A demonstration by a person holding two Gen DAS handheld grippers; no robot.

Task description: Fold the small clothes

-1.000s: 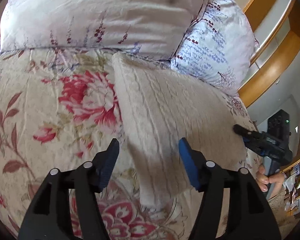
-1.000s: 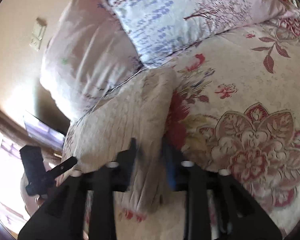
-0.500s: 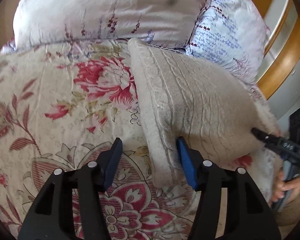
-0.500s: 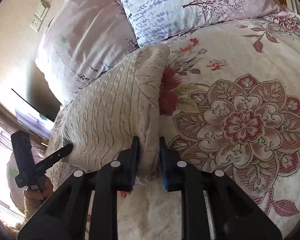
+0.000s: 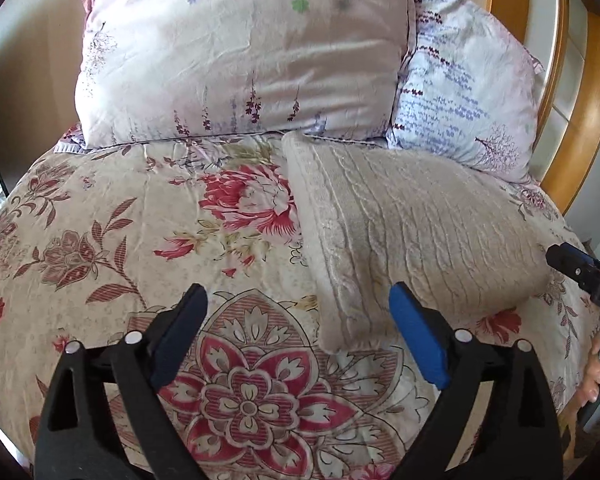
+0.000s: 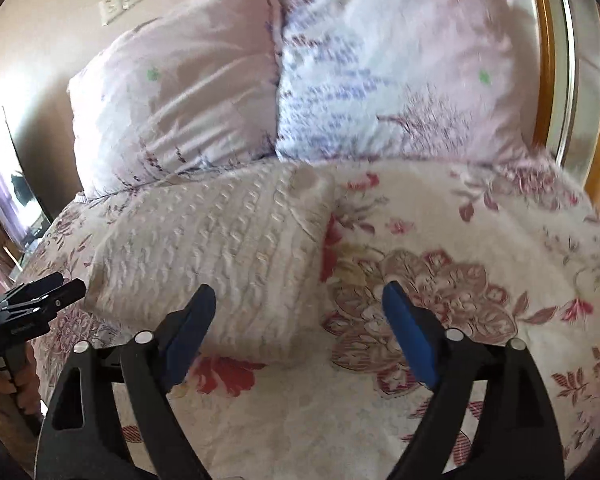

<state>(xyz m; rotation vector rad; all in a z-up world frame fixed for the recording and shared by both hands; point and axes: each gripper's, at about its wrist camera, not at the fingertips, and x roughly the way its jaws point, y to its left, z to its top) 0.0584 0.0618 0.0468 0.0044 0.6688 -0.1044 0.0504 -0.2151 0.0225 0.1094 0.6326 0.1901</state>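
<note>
A folded cream cable-knit sweater (image 5: 412,232), a thick ribbed rectangle, lies on the floral quilted bedspread (image 5: 112,240) just before two glossy, wrinkled pillows (image 5: 240,52). The left gripper (image 5: 296,336) and right gripper (image 6: 296,328) have just opened; their blue-padded fingers (image 5: 416,340) stand wide, holding nothing.

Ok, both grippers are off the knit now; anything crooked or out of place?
Nothing stands out. The folded cream knit lies flat on the floral bedspread, just below the pillows, lying slightly diagonal to them.
</note>
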